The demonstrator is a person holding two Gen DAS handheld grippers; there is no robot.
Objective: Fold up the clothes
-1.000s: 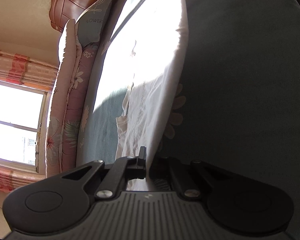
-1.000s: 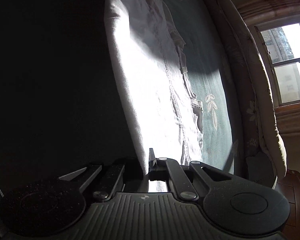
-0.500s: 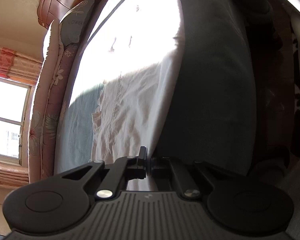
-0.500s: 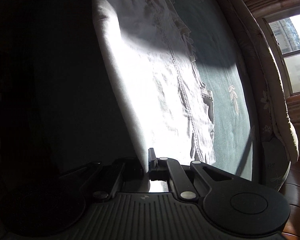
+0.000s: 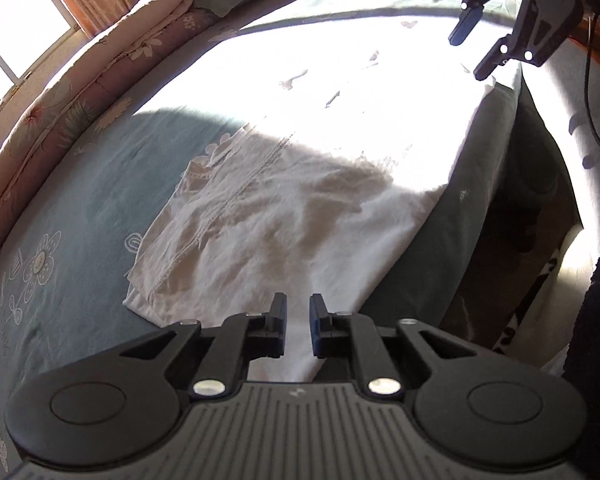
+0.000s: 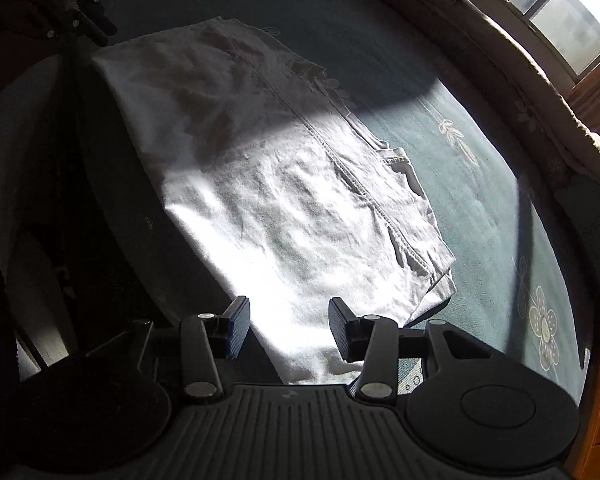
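Item: white garment, folded lengthwise, flat along the edge of the teal bed. My left tool and right tool hover above its two ends, jaws just opening, released, nothing between them.

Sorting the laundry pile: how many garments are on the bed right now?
1: a white garment lying folded on the teal bedsheet, along the bed's near edge, below both open grippers. Others may lie outside the views.
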